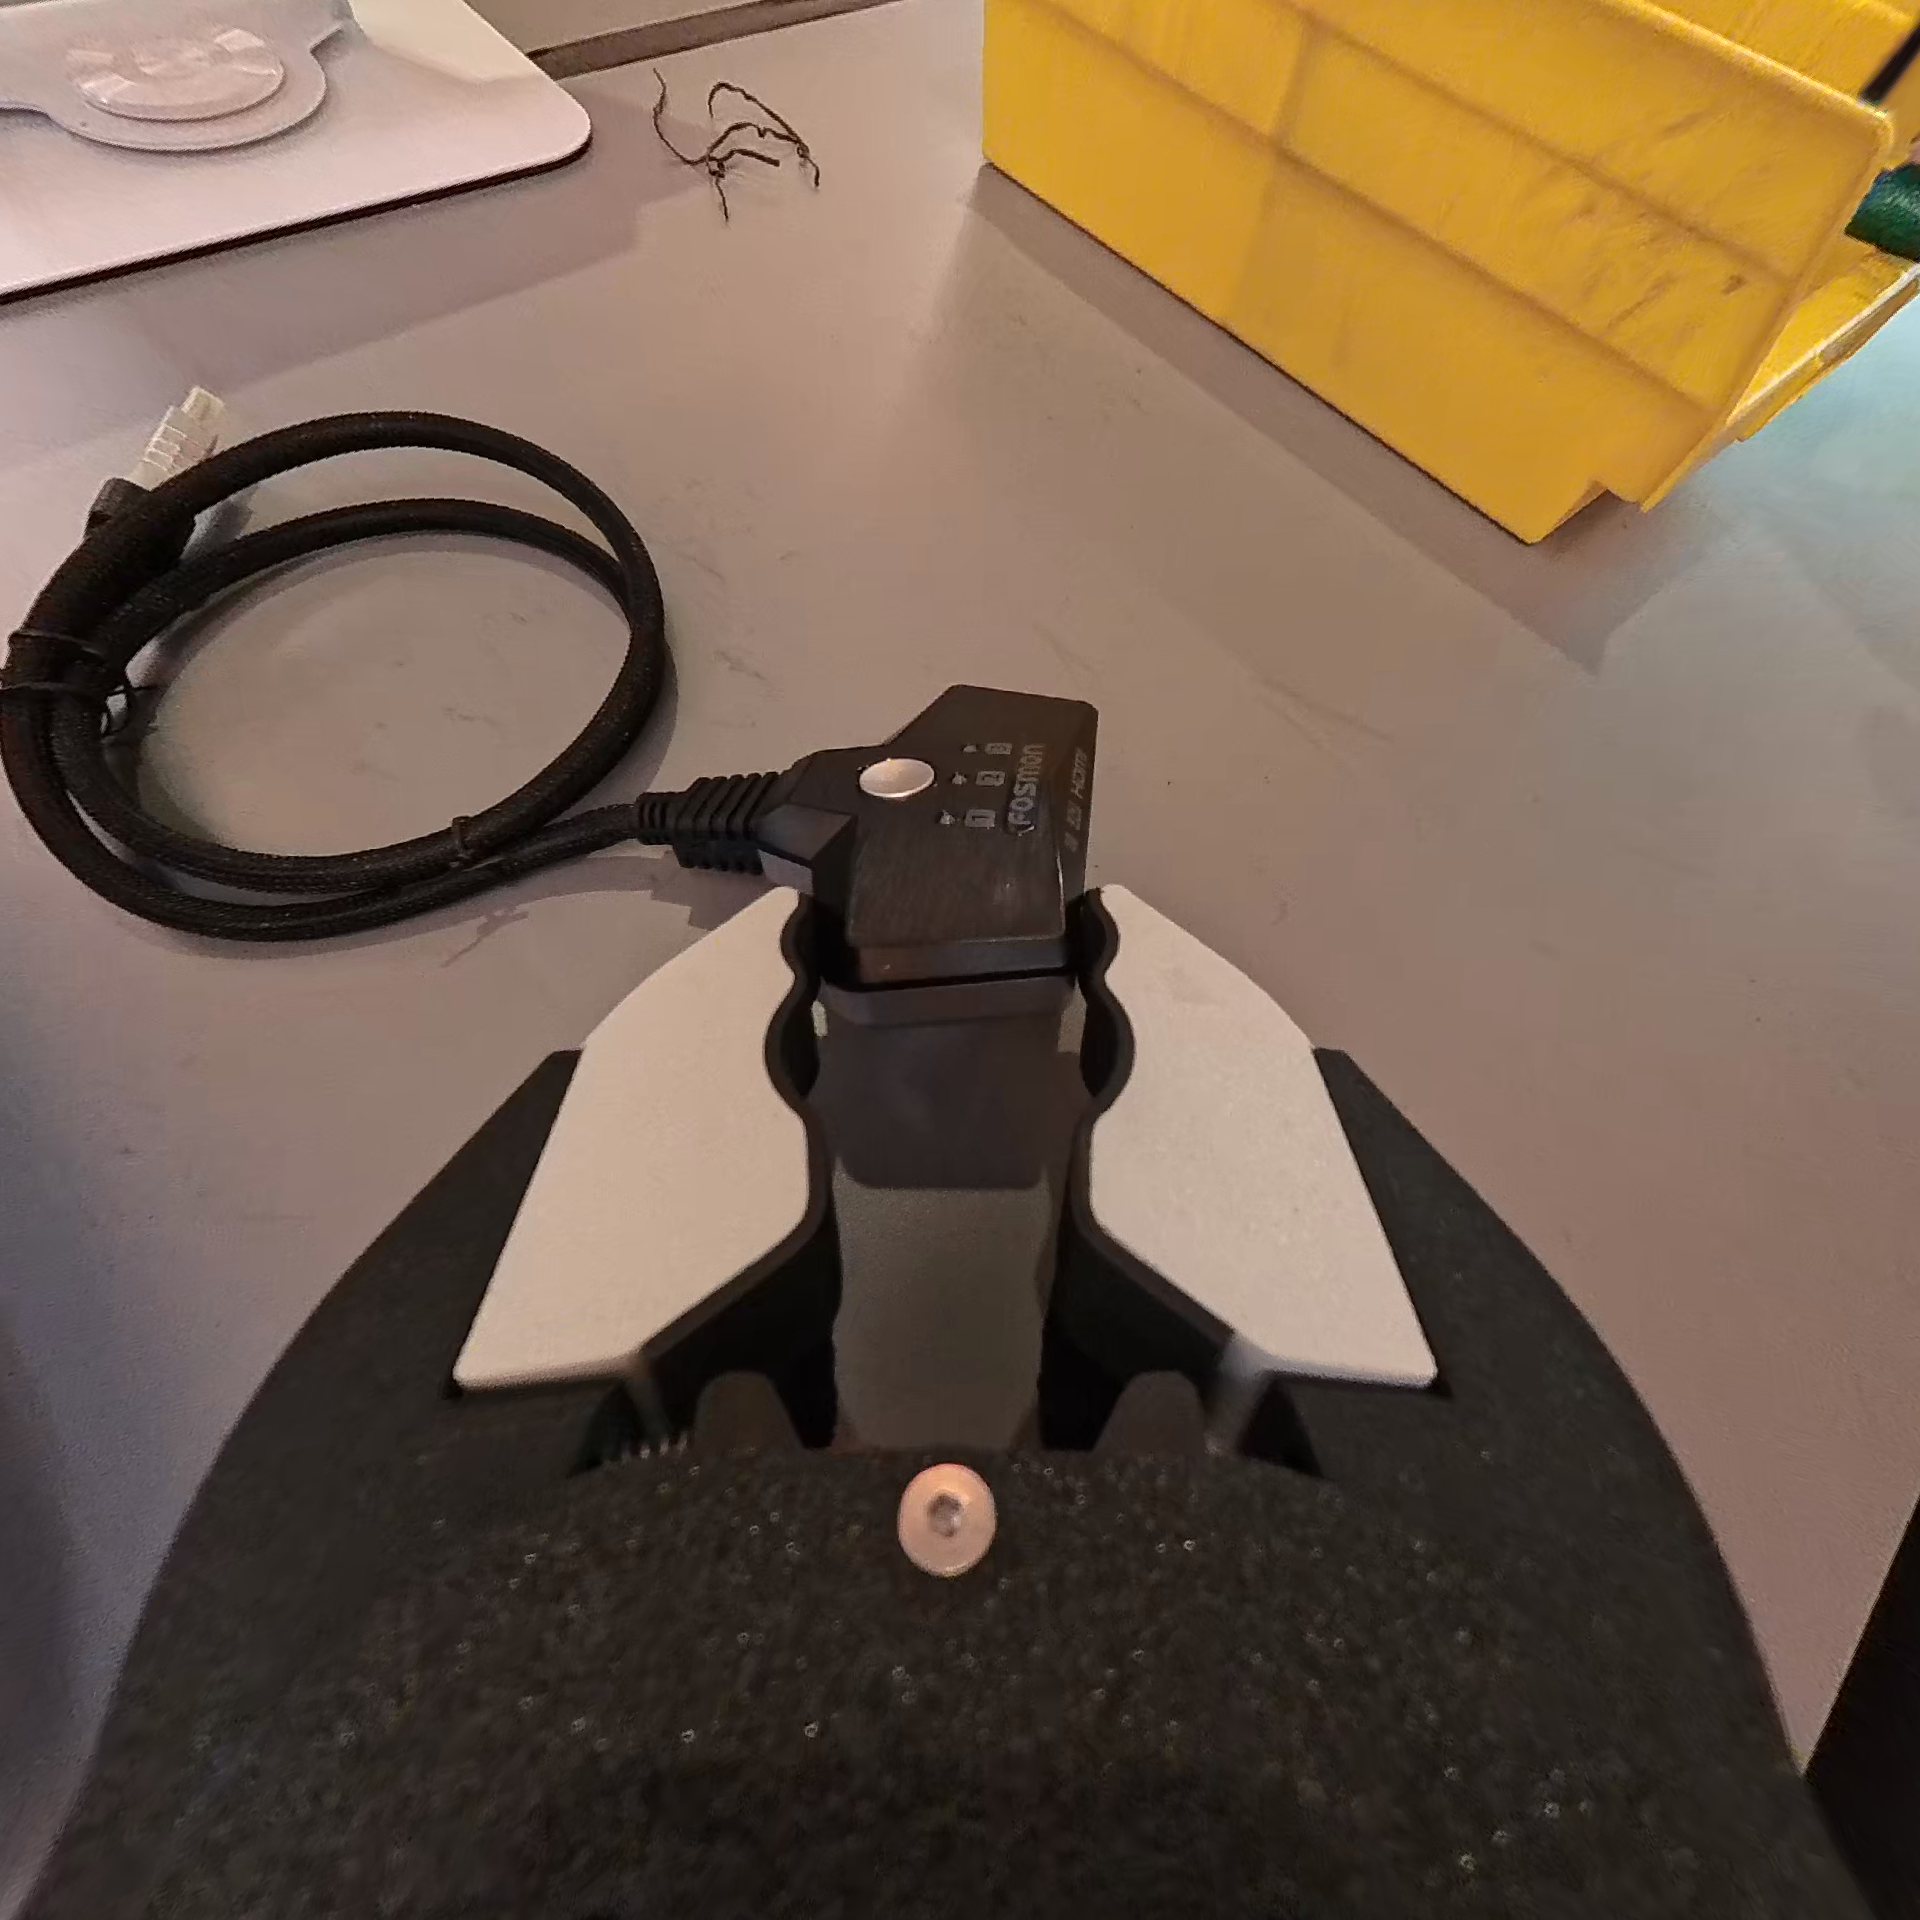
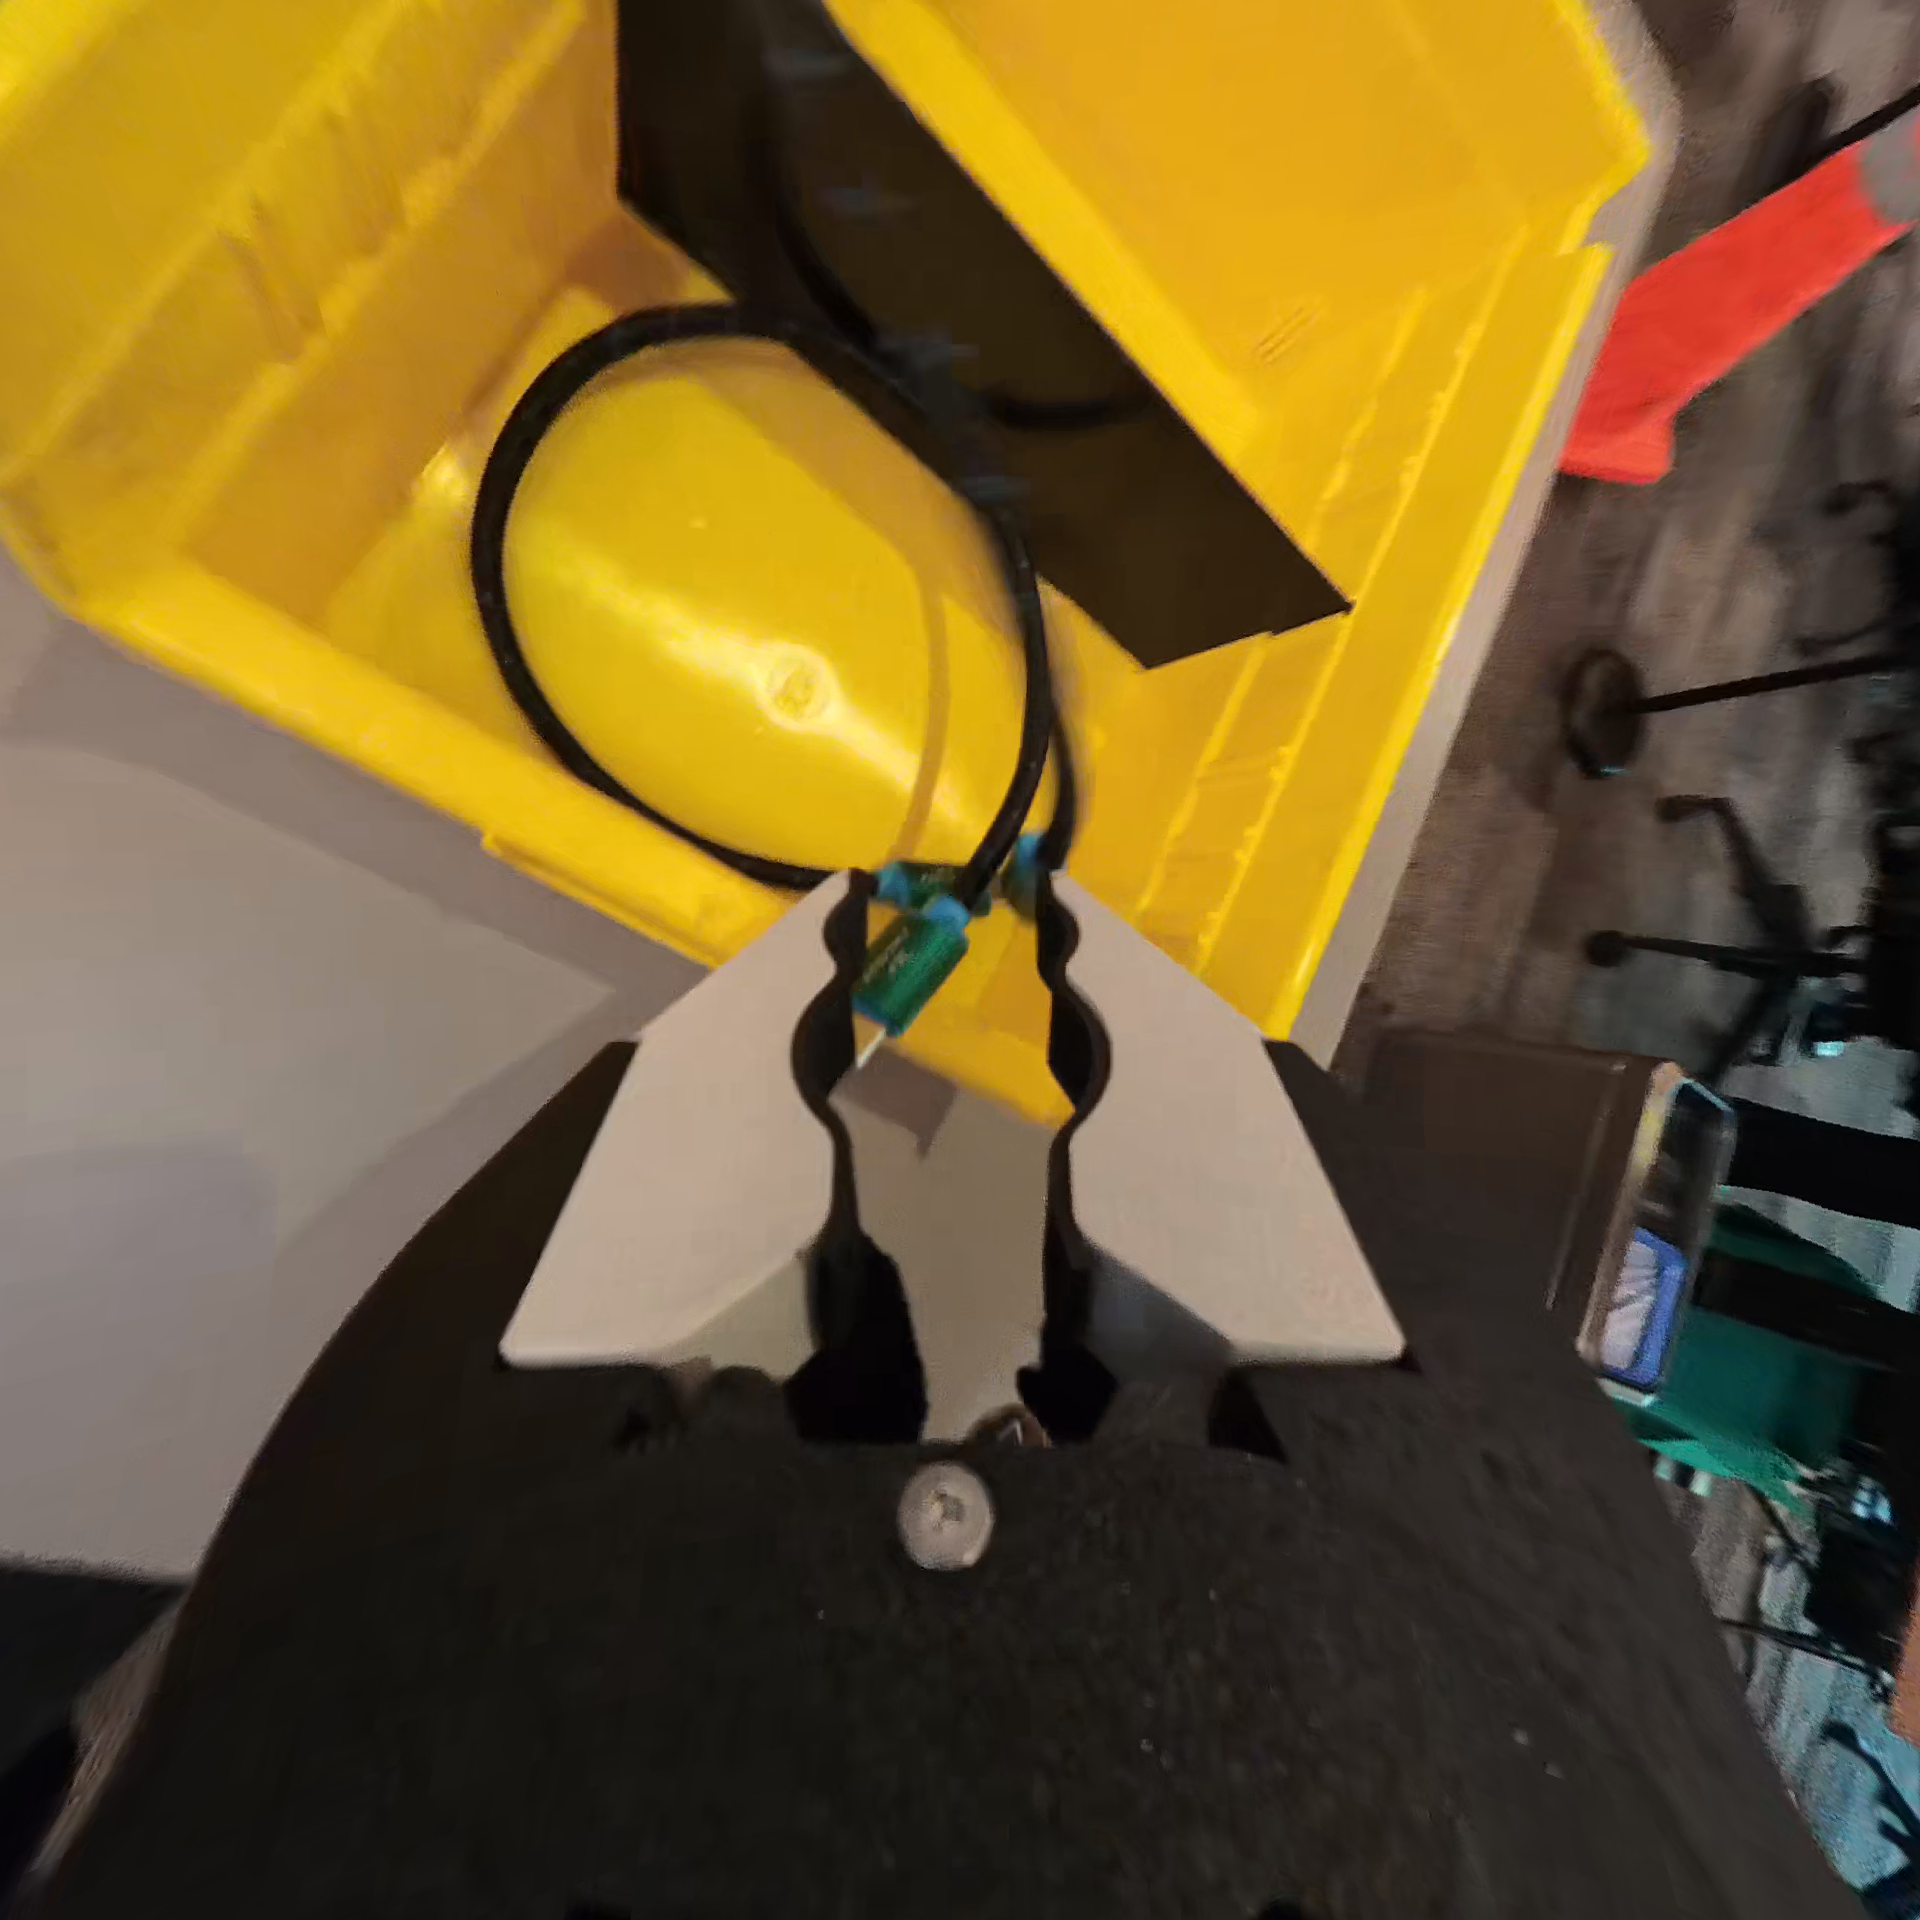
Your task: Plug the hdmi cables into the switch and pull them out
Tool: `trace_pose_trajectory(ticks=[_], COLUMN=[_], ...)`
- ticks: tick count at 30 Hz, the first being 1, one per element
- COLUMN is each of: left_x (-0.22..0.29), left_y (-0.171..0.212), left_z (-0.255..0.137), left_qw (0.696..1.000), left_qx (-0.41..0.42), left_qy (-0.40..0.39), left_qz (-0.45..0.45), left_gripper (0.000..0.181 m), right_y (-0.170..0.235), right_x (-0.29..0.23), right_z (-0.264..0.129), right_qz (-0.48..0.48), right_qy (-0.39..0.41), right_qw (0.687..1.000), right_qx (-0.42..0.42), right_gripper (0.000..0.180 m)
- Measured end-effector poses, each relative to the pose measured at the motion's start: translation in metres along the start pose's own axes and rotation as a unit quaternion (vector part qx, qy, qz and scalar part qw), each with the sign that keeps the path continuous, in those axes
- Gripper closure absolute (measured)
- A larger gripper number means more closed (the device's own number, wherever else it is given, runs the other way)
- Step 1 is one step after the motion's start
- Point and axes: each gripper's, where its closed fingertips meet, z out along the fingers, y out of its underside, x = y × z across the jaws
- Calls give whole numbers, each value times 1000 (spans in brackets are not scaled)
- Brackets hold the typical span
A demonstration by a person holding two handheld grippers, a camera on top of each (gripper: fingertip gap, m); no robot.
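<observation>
In the left wrist view my left gripper (image 1: 940, 914) is shut on the near end of the black hdmi switch (image 1: 966, 810) and holds it just over the grey table (image 1: 1351, 831). The switch's braided black lead (image 1: 364, 675) lies coiled on the table to the left, and its plug (image 1: 177, 436) is free. In the right wrist view my right gripper (image 2: 951, 883) holds a thin black hdmi cable (image 2: 499, 582) by its green plugs (image 2: 914, 961) between the fingertips. The cable's loop hangs over the yellow bin (image 2: 312, 312). That view is blurred.
The yellow bin (image 1: 1455, 239) stands at the table's far right and holds a black flat item (image 2: 987, 312). A white board (image 1: 260, 135) lies at the far left, with bits of black thread (image 1: 738, 135) beside it. Beyond the table's right edge are the floor, chair bases (image 2: 1714, 935) and an orange object (image 2: 1745, 312). Left tips to right tips: about 35 cm.
</observation>
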Motion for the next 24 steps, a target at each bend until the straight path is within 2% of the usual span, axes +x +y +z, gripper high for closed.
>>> trace_pose_trajectory(ticks=[3,5,8,11,14,17,19,21,24], left_x=[1,1,1,1,1,1,1,2,2], left_y=[0,0,1,1,1,1,0,1,1], left_z=[0,0,1,1,1,0,0,0,-1], left_qw=[1000,1000,1000,1000,1000,1000,1000,1000,1000], left_qx=[0,-1,-2,-3,-3,-2,-1,-1,-1], left_qy=[2,2,1,1,2,3,4,5,7], left_qz=[1,2,3,4,3,2,1,1,2], left_gripper=[133,133,133,133,133,133,133,133,133], right_y=[15,16,-19,-66,-94,-96,-93,-93,-99], right_x=[1,-3,-5,-20,-22,-9,-17,-7,30], right_z=[-6,-12,-22,-27,-8,20,27,20,-18], right_qz=[-8,-16,-6,-38,-75,-110,-122,-99,-69], right_qy=[-42,-65,-62,-59,-19,41,12,15,83], right_qw=[999,998,996,987,986,987,988,990,983], right_qx=[-26,-15,63,142,149,108,97,98,147], right_gripper=[137,139,137,134,137,171,172,173,174])
